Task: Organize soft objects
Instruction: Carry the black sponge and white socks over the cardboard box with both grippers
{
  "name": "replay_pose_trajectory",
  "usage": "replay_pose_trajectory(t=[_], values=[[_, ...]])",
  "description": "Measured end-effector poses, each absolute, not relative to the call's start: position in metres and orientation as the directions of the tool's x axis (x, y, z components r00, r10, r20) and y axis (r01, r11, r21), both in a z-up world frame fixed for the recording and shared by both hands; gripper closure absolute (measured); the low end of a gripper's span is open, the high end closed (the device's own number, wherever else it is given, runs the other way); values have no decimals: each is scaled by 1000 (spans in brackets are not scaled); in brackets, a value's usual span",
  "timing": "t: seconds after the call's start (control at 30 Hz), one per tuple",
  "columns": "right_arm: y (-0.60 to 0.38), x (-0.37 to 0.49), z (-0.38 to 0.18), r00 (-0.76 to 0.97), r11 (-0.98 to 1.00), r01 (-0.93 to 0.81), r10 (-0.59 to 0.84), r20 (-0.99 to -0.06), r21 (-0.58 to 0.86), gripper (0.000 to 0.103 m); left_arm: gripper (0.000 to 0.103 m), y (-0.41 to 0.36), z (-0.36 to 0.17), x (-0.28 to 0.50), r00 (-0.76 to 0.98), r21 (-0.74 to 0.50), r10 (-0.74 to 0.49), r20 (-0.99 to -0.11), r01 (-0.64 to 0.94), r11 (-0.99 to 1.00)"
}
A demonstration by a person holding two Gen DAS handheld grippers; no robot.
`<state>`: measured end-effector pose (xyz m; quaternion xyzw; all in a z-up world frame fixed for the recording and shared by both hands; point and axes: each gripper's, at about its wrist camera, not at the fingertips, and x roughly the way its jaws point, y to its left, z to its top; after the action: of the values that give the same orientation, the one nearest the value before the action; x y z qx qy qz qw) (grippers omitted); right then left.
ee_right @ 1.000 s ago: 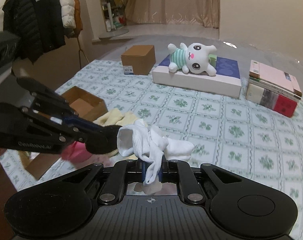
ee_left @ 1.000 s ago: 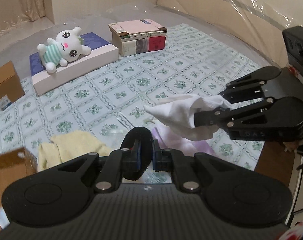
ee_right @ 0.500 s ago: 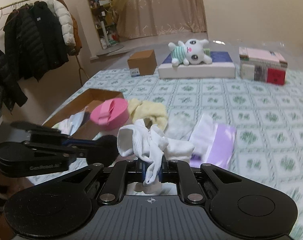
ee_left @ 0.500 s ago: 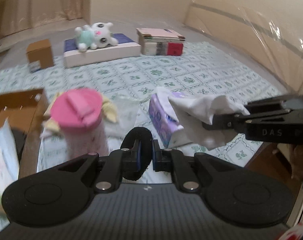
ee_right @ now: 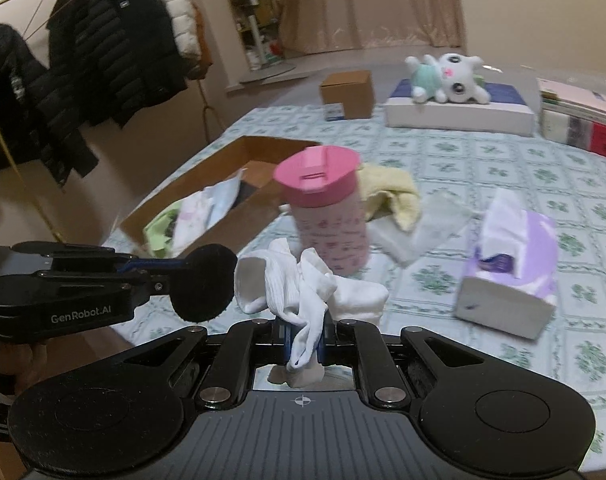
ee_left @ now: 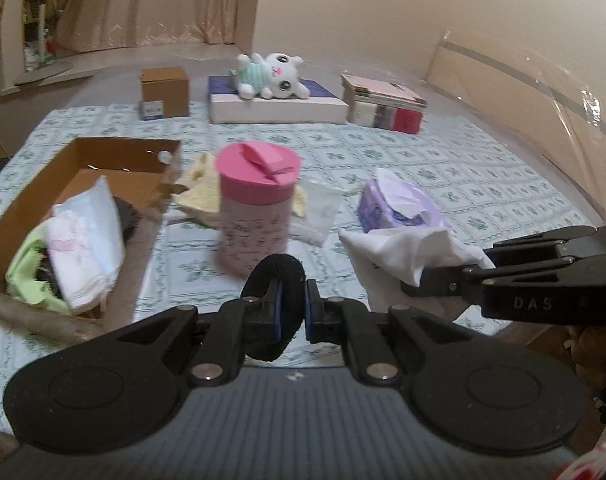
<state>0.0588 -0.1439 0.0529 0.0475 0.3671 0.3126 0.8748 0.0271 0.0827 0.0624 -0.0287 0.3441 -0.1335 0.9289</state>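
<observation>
Step in hand: soft items are carried toward the cardboard box [ee_left: 103, 184], judged the drop spot as cloth is already held in it. The left gripper [ee_left: 291, 316] is clamped on a black round pad [ee_left: 273, 304]; the right gripper [ee_right: 303, 340] is pinched shut on bunched white socks [ee_right: 303, 288], limp, ribbed, hanging above the table's near edge. Next: both are to be brought over the box w/ jaws then opened, clear of the pink-lidded canister [ee_right: 327, 216].
</observation>
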Motion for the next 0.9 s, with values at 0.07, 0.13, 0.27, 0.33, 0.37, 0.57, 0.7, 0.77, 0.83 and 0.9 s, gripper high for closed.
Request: replay_pose_trajectory(t=[0.07,0.13,0.27,0.33,0.37,0.57,0.7,0.77,0.83,0.9], values=[[-133,59,53,529,792,-526,590,-611,309,92,94,94,63,25,736,-148,-253,-628,206,967],[-124,60,53,522,783,-543,598,-608,305,92,94,105,64,23,742,-148,-238,-627,187,971],[-99,67,51,499,761,-581,613,-613,288,92,94,128,68,23,759,-130,-201,-619,153,980],[-84,73,51,487,749,-600,621,-614,282,92,94,143,72,25,770,-124,-183,-611,135,983],[-77,75,51,481,741,-610,627,-612,280,92,94,150,74,26,775,-119,-170,-609,123,985],[-25,95,57,454,693,-669,667,-591,268,92,94,198,83,40,790,-74,-93,-606,60,995],[9,114,61,451,675,-694,679,-579,251,92,94,230,86,61,791,-58,-62,-608,34,998],[26,129,63,456,671,-702,681,-573,239,92,94,242,86,75,789,-45,-52,-612,31,998],[40,143,64,467,674,-703,677,-569,225,92,94,257,85,91,786,-52,-58,-616,33,998],[51,161,63,474,679,-700,673,-568,220,92,94,268,84,109,780,-57,-64,-622,37,998]])
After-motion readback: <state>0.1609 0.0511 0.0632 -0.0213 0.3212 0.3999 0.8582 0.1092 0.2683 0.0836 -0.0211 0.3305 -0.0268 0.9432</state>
